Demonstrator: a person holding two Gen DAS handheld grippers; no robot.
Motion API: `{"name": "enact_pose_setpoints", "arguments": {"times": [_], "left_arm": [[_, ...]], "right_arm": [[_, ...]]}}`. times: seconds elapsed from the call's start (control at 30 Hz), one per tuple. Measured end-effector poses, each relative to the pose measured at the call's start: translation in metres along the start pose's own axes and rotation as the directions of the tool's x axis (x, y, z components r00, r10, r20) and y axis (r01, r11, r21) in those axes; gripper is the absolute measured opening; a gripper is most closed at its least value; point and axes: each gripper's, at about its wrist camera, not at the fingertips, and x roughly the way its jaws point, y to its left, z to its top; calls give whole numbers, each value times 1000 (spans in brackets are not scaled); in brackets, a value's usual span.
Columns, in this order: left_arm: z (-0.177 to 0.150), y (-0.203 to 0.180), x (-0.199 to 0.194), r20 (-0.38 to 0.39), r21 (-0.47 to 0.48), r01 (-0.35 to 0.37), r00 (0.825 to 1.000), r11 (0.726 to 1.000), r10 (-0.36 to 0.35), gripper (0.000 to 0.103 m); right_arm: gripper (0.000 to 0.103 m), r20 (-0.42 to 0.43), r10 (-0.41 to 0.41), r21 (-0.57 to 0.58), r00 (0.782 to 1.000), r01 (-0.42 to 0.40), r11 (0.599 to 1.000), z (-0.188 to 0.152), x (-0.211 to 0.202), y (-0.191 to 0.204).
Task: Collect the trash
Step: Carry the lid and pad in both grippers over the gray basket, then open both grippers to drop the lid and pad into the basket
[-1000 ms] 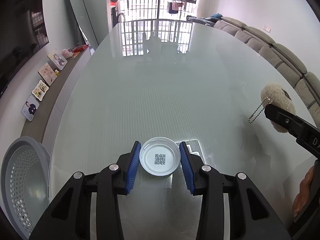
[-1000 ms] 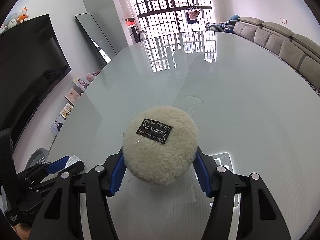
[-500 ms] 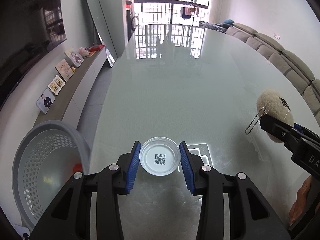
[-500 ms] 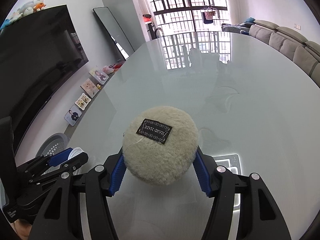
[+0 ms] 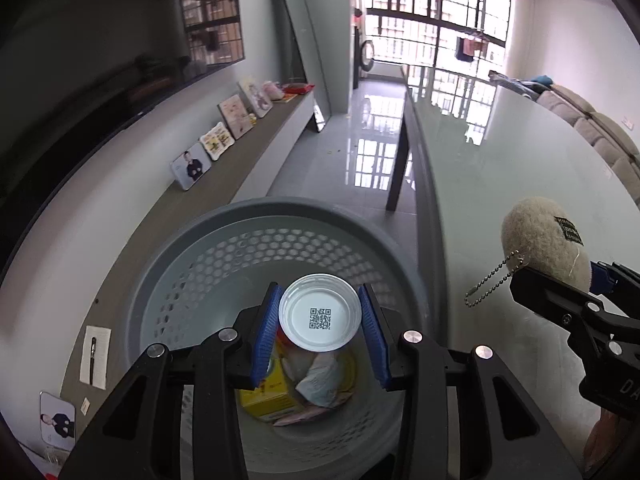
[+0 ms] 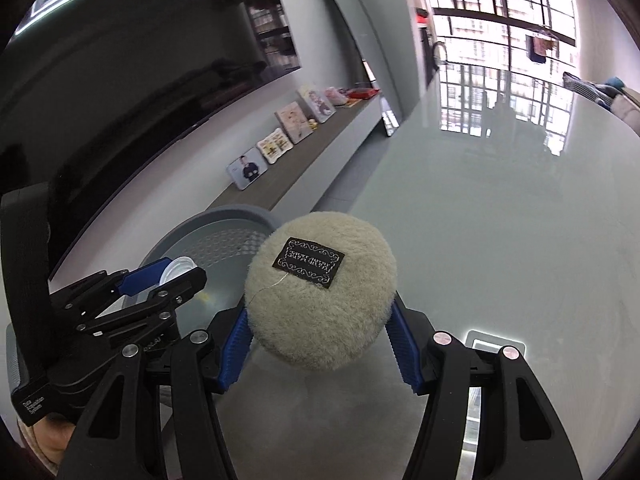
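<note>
Your surface (image 6: 500, 220) fills the right wrist view from 12 to 5 o'clock; the basket (image 5: 224, 224) sits off its edge, low in the left view. Your left gripper (image 5: 320, 322) has its jaws partly closed on the lid (image 5: 320, 312), right over the basket, so release there. Your right gripper (image 6: 320, 338) clamps the pom-pom (image 6: 320, 300) wider, above the surface at the basket's 3 o'clock. Let go now and I judge it lands outside; its chain (image 5: 494, 276) could snag a jaw.

Basket (image 5: 224, 236) bottom trash partly hidden behind lid (image 5: 320, 318); label (image 6: 309, 263) text unreadable.
</note>
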Motion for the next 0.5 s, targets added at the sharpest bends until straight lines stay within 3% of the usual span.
{"name": "enact_pose_setpoints", "arguments": {"times": [0.2,0.4,0.47,0.5], "left_arm": [[-13,49,6,-26,-83,-69,997,994,67,39],[-16,64,8,-34,-123,-109,994,986,105,40],[-16,67,9,-34,-129,-113,993,985,109,48],[-17,67,9,-34,-133,-117,993,984,114,60]], "right_arm": [[58,-50,62,-102,997,-66,993,14,34,53],[62,-76,52,-158,996,-63,985,12,46,63],[67,-82,51,-161,995,-64,985,10,48,62],[72,-82,50,-159,995,-63,985,9,47,61]]}}
